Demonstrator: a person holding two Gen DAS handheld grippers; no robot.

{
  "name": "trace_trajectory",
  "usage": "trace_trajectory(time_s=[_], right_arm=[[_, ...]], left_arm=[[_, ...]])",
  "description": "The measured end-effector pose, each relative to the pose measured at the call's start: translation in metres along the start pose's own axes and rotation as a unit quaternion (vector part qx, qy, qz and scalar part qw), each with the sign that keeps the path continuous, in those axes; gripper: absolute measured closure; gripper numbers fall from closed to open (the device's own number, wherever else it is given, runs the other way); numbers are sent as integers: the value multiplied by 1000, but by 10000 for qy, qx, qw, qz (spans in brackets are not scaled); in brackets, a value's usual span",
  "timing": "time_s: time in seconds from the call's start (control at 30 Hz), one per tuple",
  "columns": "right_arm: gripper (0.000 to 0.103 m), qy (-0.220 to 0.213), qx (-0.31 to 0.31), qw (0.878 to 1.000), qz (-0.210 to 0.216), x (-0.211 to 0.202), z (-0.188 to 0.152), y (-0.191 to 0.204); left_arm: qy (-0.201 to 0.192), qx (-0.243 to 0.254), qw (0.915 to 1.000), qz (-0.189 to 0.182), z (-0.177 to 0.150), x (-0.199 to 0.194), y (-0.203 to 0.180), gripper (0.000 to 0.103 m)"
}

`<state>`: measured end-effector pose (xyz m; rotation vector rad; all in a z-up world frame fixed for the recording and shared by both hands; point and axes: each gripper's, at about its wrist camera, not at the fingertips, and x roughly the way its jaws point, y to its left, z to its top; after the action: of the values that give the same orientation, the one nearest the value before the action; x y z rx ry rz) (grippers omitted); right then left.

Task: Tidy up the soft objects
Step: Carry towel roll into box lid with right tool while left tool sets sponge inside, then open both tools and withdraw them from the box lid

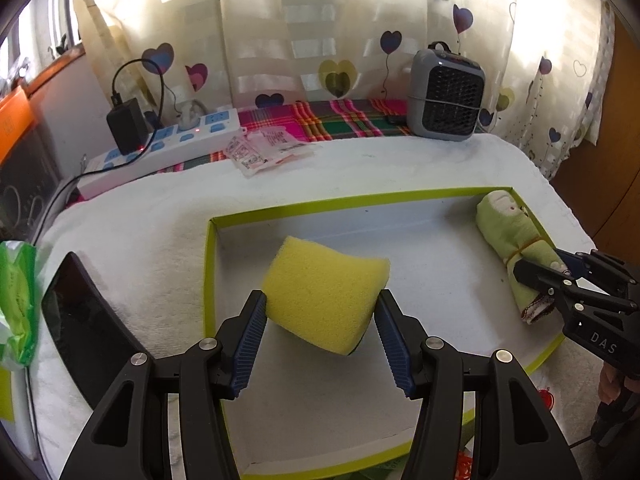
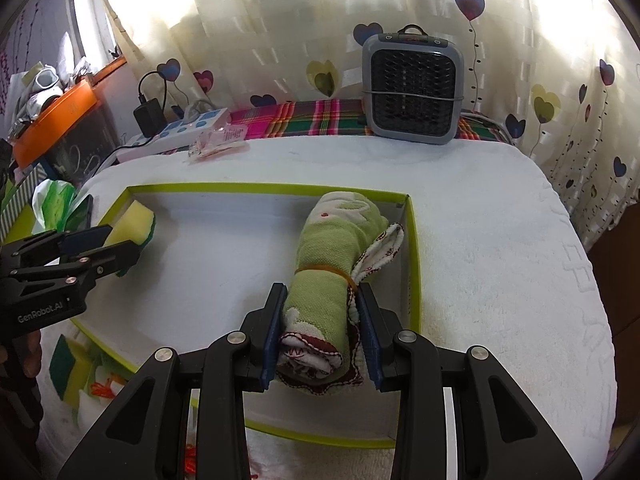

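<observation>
- My left gripper (image 1: 322, 334) pinches the yellow sponge (image 1: 326, 298) by its two sides; the sponge bulges between the pads and hangs over the left half of the box (image 1: 208, 264), at about 12 o'clock from my left wrist.
- My right gripper (image 2: 320, 340) is pressed onto the near end of the rolled green towel (image 2: 332, 260), which lies along the box's right wall, pointing toward 12 o'clock from my right wrist, bound by a rubber band (image 2: 324, 270).
- Risk, as I judge it: the sponge is soft and held only at its edges, so a slack squeeze could let it twist or drop askew.
- Risk: the towel's loose white flap (image 2: 384, 248) rests against the wall; dragging it could unroll the bundle or shift the light box on the white cloth (image 2: 500, 240).
- Container: the green-rimmed box holds the towel on its floor; whether the sponge touches the floor I cannot tell.
</observation>
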<state>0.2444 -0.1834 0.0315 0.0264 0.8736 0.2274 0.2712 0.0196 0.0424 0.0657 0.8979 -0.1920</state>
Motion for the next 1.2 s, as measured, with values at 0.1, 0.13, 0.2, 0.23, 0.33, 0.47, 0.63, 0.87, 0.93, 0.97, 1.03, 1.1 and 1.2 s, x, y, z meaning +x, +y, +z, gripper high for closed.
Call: trace_trajectory(time_s=[0.1,0.13,0.2,0.23,0.33,0.47,0.63,0.87,0.93,0.97,1.03,1.1,1.2], right_arm=[[65,-16,-24,10000,-24,1,0,1],[65,-19,-19,10000,-31,1,0,1],[65,-37,-7,10000,-40,1,0,1],[65,-45,-7,10000,-41,1,0,1],[62,-59,2,10000,-62,0,0,1],[58,-79,23,9999,-68,0,0,1],[54,-146,50,9999,-57,-4,-1,1],[43,-220,96,9997,-23,-9,-2,3],[42,-241,97,9997,-34,-11,-2,4],[41,-247,101,9996,-38,-11,-3,5],[41,-267,94,9996,-9,-14,-3,6],[40,-297,69,9995,-8,-17,-5,8],[40,-328,76,9994,-25,-20,-6,9]], left_arm=[[1,29,10000,38,-1,2,-1,48],[9,31,10000,39,0,2,-1,48],[16,22,10000,68,-1,2,-1,48],[15,38,9999,100,-1,2,-1,47],[19,32,9999,104,-1,2,-1,47],[14,-4,9999,99,0,2,0,45],[36,-77,9999,74,1,4,2,42],[41,-32,10000,73,-1,2,0,40],[35,-23,10000,43,-1,0,-2,40],[23,-18,10000,35,-2,-1,-2,40],[0,-21,10000,23,-2,-3,-3,40],[-12,-11,10000,39,-3,-4,-5,40],[-24,-1,10000,72,-5,-7,-6,40]])
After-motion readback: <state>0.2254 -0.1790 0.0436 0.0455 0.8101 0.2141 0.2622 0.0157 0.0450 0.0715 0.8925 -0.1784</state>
